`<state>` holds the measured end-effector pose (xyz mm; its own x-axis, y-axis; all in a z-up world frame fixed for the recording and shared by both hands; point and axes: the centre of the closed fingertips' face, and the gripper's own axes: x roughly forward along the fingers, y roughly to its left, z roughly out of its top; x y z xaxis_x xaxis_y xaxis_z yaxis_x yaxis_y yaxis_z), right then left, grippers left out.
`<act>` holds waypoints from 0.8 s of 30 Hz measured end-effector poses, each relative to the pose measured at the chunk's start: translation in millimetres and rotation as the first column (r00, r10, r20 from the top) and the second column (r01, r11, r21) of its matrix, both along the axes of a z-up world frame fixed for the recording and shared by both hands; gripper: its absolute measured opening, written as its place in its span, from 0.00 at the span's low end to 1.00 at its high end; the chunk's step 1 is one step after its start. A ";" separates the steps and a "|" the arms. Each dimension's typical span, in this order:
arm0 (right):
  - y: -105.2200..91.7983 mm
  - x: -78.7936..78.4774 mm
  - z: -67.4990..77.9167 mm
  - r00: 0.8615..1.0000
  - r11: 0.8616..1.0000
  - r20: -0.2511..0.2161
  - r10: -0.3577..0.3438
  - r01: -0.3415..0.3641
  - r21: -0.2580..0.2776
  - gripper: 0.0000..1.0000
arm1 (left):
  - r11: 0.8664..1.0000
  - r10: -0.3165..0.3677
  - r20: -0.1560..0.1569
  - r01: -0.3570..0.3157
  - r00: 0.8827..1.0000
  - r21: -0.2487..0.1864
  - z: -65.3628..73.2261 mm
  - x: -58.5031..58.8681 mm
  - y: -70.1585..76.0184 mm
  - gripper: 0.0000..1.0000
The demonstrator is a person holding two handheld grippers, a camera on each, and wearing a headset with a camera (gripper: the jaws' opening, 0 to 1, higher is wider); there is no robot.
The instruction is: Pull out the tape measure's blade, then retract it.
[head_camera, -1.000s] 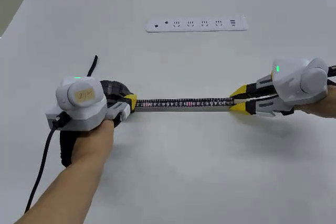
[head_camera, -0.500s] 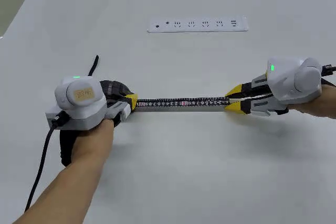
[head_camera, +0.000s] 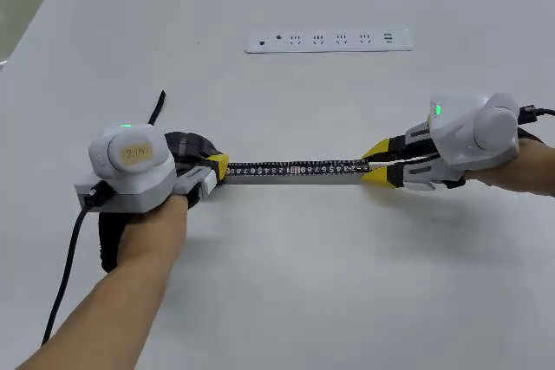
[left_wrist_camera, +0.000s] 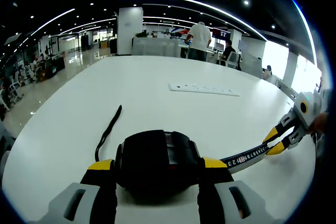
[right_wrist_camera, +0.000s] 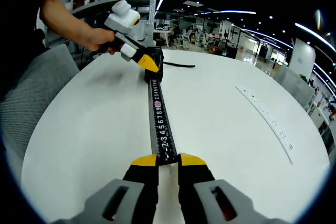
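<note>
A black tape measure case (head_camera: pixel 192 150) (left_wrist_camera: pixel 157 158) (right_wrist_camera: pixel 154 56) rests on the white table, and my left gripper (head_camera: pixel 214 167) (left_wrist_camera: pixel 157 167) is shut on its sides. Its black blade (head_camera: pixel 295 168) (left_wrist_camera: pixel 247 158) (right_wrist_camera: pixel 159 120) with white numbers stretches flat across the table to the right. My right gripper (head_camera: pixel 375 162) (right_wrist_camera: pixel 168 160) is shut on the blade's end. A thin black wrist strap (head_camera: pixel 155 108) (left_wrist_camera: pixel 108 129) (right_wrist_camera: pixel 178 66) trails from the case.
A white power strip (head_camera: pixel 329 41) (left_wrist_camera: pixel 203 89) (right_wrist_camera: pixel 268 118) lies at the far side of the table (head_camera: pixel 286 275). A black cable (head_camera: pixel 69 266) runs from the left gripper toward me. People stand in the office beyond the table (left_wrist_camera: pixel 199 38).
My right gripper has moved left toward the case with the blade end, so the exposed blade is shorter. The left gripper and case have stayed put.
</note>
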<state>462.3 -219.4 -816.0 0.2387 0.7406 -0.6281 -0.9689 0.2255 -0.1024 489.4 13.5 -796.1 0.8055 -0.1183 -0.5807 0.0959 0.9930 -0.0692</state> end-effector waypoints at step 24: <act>31.0 2.6 2.9 1.000 1.000 0.004 0.013 -0.013 0.026 0.12 | 1.000 -0.007 -0.010 0.007 1.000 -0.015 -0.5 -0.3 0.5 0.59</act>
